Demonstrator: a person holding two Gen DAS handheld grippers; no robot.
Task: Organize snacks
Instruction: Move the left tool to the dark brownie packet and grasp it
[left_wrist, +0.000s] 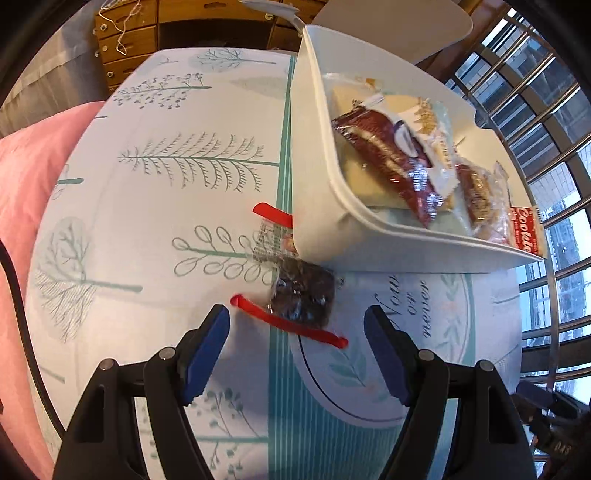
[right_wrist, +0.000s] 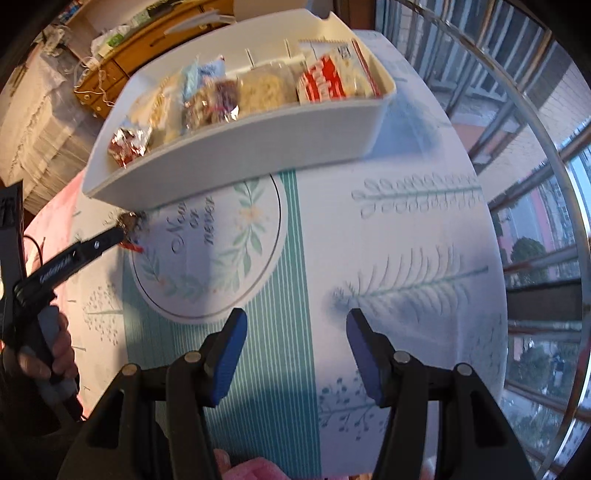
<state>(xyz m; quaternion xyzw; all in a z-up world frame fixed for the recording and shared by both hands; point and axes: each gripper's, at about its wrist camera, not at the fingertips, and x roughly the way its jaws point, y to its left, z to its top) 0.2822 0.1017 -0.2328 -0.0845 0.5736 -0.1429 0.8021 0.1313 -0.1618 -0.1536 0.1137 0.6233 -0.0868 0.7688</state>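
Note:
A white bin (left_wrist: 317, 192) stands on the table with several wrapped snacks (left_wrist: 399, 162) in it. Beside its near wall lies a dark brownie in a clear wrapper with red edges (left_wrist: 303, 295), partly tucked against the bin. My left gripper (left_wrist: 295, 317) hangs just above that packet, open, its blue pads either side of the red edge and not touching it. In the right wrist view the bin (right_wrist: 236, 155) sits farther off with the snacks (right_wrist: 258, 92) inside. My right gripper (right_wrist: 295, 321) is open over bare tablecloth with nothing between its fingers.
The round table wears a pale cloth (right_wrist: 406, 258) printed with trees and teal stripes. A pink cushion (left_wrist: 26, 177) lies at its left. Wooden drawers (left_wrist: 125, 40) stand behind, window railings (left_wrist: 546, 147) to the right. A hand (right_wrist: 55, 354) holds the left gripper's handle.

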